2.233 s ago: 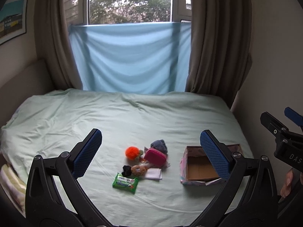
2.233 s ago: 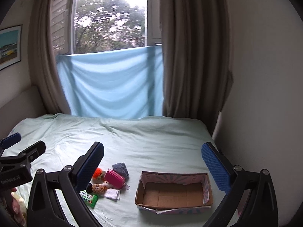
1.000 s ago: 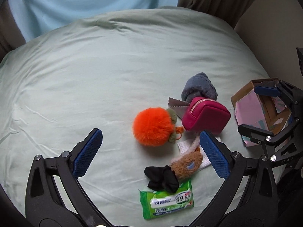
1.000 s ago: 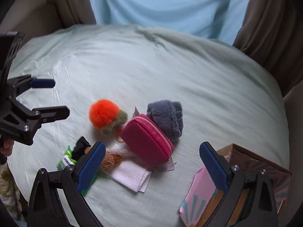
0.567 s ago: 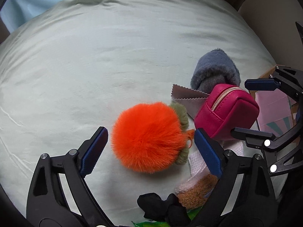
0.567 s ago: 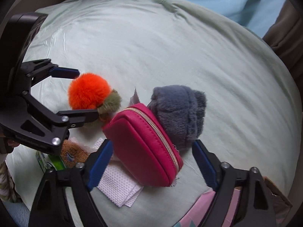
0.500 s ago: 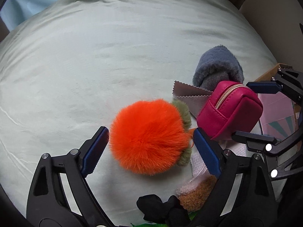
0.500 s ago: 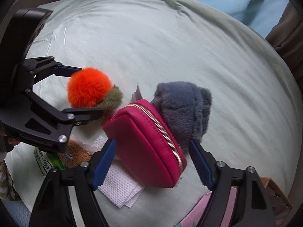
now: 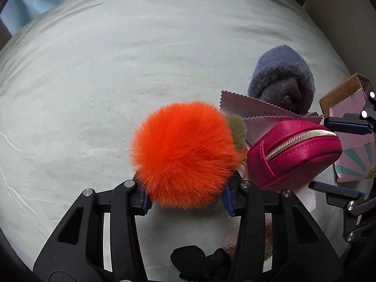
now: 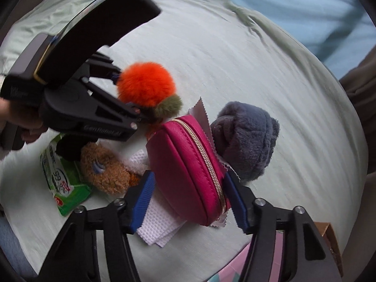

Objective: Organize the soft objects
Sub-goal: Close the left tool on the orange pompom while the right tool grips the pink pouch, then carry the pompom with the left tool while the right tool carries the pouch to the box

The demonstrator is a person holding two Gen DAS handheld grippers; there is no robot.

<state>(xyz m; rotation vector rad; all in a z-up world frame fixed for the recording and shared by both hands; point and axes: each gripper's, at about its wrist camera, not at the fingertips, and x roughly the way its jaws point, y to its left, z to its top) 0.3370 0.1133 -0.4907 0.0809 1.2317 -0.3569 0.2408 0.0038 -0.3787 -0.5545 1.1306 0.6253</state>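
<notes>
Left gripper (image 9: 185,196) pinches orange pompom (image 9: 183,152) at 6 o'clock: light, squashy; grip core, not fur. Your right gripper (image 10: 188,202) clamps pink pouch (image 10: 188,169): padded, slick. Box (image 9: 347,141) at 3 o'clock.

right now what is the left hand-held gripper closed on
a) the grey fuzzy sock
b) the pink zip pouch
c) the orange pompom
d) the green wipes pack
c: the left hand-held gripper has its blue pads pressed into both sides of the orange pompom, while the pink zip pouch sits between the right hand-held gripper pads.
</notes>
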